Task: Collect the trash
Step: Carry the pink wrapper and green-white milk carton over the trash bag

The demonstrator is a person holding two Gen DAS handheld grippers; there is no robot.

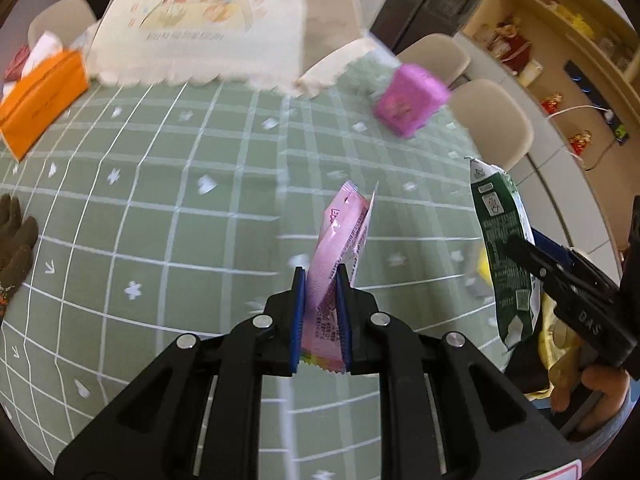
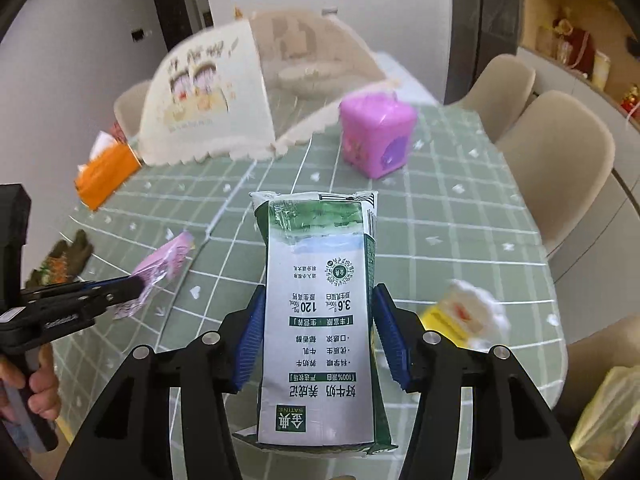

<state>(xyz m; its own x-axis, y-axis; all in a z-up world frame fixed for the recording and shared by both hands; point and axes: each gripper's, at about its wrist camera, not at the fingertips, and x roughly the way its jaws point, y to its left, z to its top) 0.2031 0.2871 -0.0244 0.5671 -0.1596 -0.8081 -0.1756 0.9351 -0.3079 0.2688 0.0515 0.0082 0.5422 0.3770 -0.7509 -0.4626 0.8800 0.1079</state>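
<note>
Pink wrapper (image 1: 340,256) (left gripper (image 1: 322,280)), milk carton (image 2: 320,312)

Pink wrapper (image 1: 340,260) lower end hidden behind my left tool (image 1: 322,280) pads. Food cover (image 1: 208,20) at 12 o'clock motion-blurred, print unreadable. Yellow item (image 2: 460,312) at 4 o'clock too smeared to identify.

A table under a green grid-patterned tablecloth (image 1: 160,184) carries 5 visible items: an orange tissue box (image 1: 42,94) at the left edge, a white mesh food cover (image 1: 208,28), a purple cube-shaped container (image 2: 376,136), a yellow-and-white object (image 2: 464,316), blurred, and a dark glove (image 1: 14,236).
</note>
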